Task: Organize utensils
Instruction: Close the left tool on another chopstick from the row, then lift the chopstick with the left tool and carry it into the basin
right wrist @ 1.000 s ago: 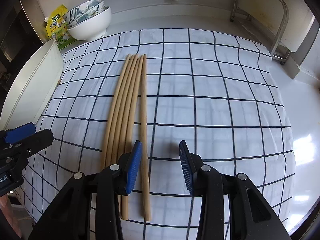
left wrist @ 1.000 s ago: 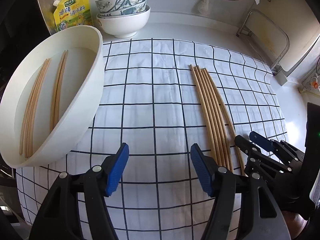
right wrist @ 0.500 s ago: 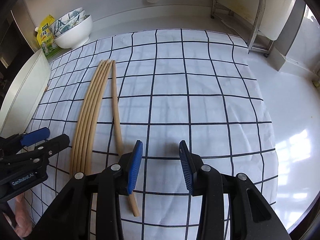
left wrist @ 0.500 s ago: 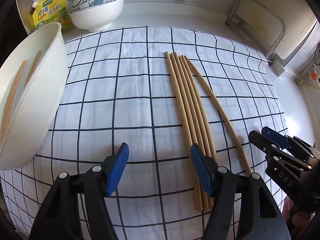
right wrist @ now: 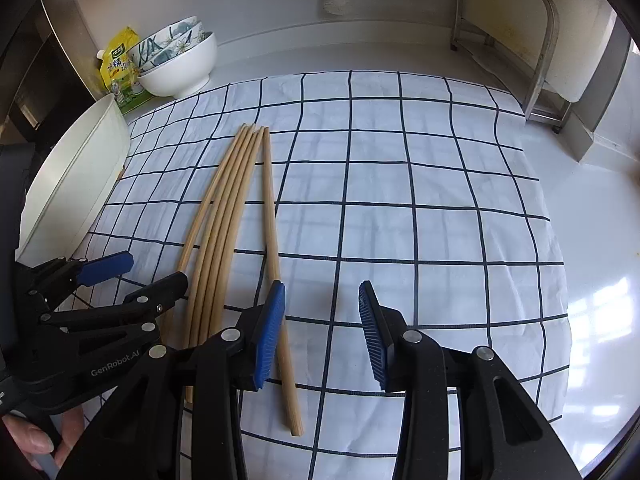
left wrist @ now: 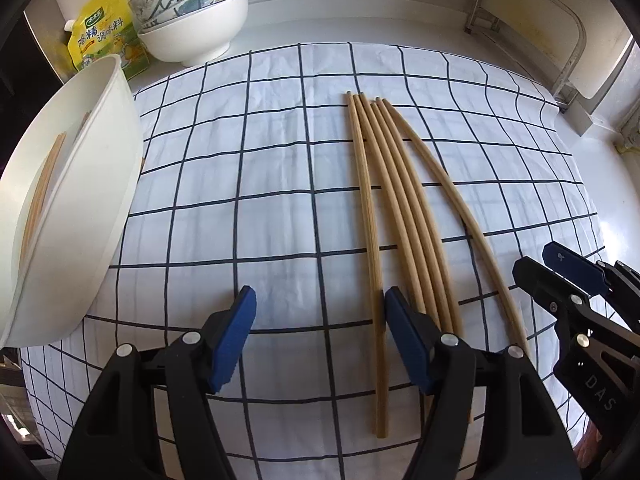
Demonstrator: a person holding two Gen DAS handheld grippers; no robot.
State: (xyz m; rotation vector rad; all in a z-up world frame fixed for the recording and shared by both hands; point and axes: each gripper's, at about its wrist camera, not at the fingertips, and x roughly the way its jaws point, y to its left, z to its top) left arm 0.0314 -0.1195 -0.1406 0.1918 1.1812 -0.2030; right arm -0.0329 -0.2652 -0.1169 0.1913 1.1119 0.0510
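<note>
Five chopsticks (left wrist: 394, 208) lie on the checked cloth (left wrist: 260, 184); left gripper (left wrist: 318, 334) and right gripper (right wrist: 322, 330) both gape empty. Only the left wrist view shows more chopsticks inside the white basin (left wrist: 92, 200).

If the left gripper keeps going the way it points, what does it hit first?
Probably bare checked cloth: the left gripper stands open over it, nothing between the jaws. The leftmost chopstick lies by its right finger and might get clipped; depth is unclear.
</note>
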